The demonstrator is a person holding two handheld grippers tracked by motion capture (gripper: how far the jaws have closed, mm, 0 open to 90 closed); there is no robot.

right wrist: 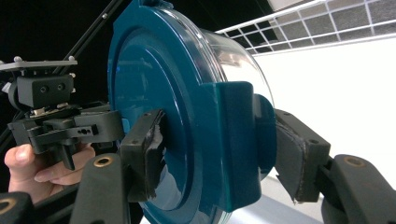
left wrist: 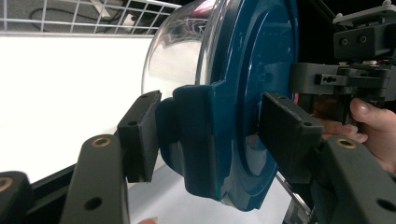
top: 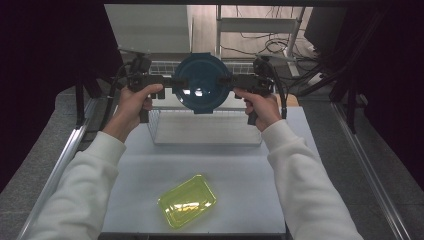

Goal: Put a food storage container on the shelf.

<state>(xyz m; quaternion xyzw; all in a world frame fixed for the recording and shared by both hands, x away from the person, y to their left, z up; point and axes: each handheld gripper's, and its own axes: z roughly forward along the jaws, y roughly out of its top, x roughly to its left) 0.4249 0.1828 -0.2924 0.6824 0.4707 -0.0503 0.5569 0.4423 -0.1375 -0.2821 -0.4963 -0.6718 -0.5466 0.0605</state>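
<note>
While both grippers were up over the far part of the table, I had the round container (top: 202, 82) caught between them, lifted clear of the white tabletop (top: 200, 160). It was a clear bowl with a dark teal lid (right wrist: 154, 93), turned on its edge so the lid faced the camera in the high view. My left gripper (top: 176, 81) came in from the left and was clamped on the teal latch tab (left wrist: 198, 135) at that side of the rim, one pad behind the tab and the other against the lid's face. My right gripper (top: 227, 80) mirrored it, jaws partly closed and pressed on the opposite tab (right wrist: 236, 140). In the left gripper view I saw the other gripper and the hand that held it beyond the lid. Below the container stood a white wire rack (top: 200, 125), and the container hung above its far edge. A yellow-green plastic tray (top: 187, 201) lay on the near part of the table, well apart from everything I held.
</note>
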